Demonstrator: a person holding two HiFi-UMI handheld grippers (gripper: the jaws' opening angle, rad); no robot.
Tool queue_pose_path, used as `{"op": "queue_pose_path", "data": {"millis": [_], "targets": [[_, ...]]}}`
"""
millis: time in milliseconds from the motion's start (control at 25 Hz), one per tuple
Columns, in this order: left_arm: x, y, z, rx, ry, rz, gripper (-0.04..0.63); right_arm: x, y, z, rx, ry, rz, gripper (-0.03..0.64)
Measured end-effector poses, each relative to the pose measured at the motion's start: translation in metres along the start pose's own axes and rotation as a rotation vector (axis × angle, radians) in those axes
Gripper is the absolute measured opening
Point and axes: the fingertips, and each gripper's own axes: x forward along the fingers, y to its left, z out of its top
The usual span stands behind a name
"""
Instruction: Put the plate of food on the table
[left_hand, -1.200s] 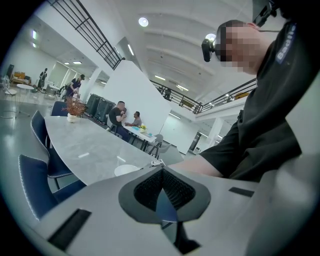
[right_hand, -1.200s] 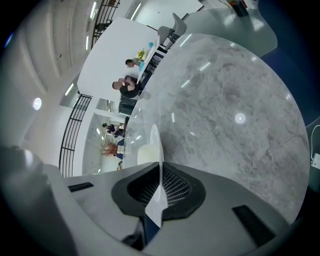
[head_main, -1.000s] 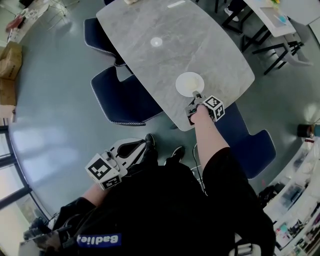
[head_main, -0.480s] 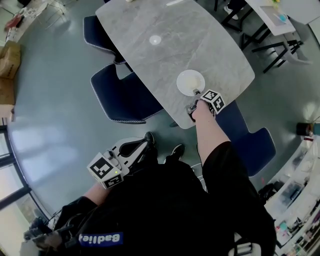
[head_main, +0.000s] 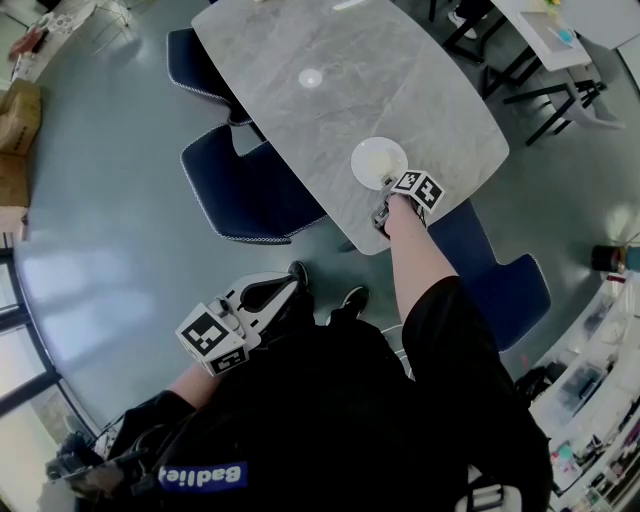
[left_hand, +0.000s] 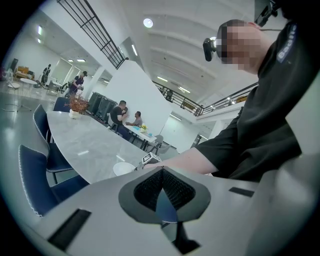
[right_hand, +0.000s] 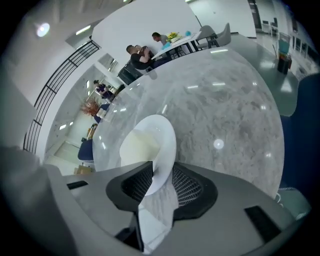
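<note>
A white plate (head_main: 379, 162) with pale food (right_hand: 136, 146) lies flat on the grey marble table (head_main: 330, 110), near its front corner. My right gripper (head_main: 388, 187) reaches over the table edge to the plate's near rim. In the right gripper view the plate (right_hand: 155, 140) has its rim between the jaws of my right gripper (right_hand: 161, 176); the jaws are opening, and a gap shows beside the rim. My left gripper (head_main: 272, 291) hangs low by my body, away from the table, shut and holding nothing. From the left gripper view (left_hand: 162, 192) the plate (left_hand: 123, 168) is visible far off.
Dark blue chairs stand along the table's left side (head_main: 245, 190) and at the near right (head_main: 500, 280). A small white round thing (head_main: 311, 77) sits mid-table. Cardboard boxes (head_main: 18, 120) stand at the far left. People sit at a distant table (right_hand: 142, 54).
My right hand and gripper have crept slightly farther over the table edge. The plate has barely shifted. The left gripper has stayed in place.
</note>
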Motion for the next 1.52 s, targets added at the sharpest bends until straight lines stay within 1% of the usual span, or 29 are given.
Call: {"op": "queue_pose_path", "data": {"millis": [160,280,360,440,640,760,840,1000,1160,1520], "targets": [[-0.002,-0.001,-0.001,0.0,-0.001,0.005,0.008,-0.002,0.001,0.0,-0.098,0.023,-0.04,0.118],[-0.004,0.0,-0.003,-0.001,0.003,0.013,0.008,-0.002,0.002,-0.002,-0.17,0.049,-0.056,0.125],[-0.005,-0.001,-0.005,0.002,0.006,0.014,0.008,-0.003,0.001,-0.003,-0.197,0.056,-0.059,0.125],[-0.006,-0.003,-0.007,0.005,0.009,0.012,0.008,-0.004,-0.002,-0.004,-0.185,0.048,-0.056,0.124],[-0.006,-0.005,-0.006,0.006,0.011,0.012,0.007,-0.011,-0.009,0.002,-0.11,0.011,-0.039,0.124],[-0.005,-0.007,-0.006,0.01,0.007,0.004,0.008,-0.018,-0.012,0.005,-0.099,-0.004,-0.03,0.124],[-0.005,-0.009,-0.005,0.017,0.003,-0.004,0.008,-0.025,-0.012,0.004,-0.082,-0.017,-0.006,0.124],[0.001,-0.016,-0.001,0.036,-0.007,-0.03,0.008,-0.048,-0.009,-0.001,-0.037,-0.049,0.083,0.124],[0.007,-0.026,0.004,0.068,-0.02,-0.068,0.008,-0.082,-0.006,-0.016,-0.06,-0.069,0.163,0.124],[0.015,-0.049,0.016,0.129,-0.039,-0.143,0.008,-0.167,0.017,-0.074,-0.11,-0.056,0.338,0.123]]}}
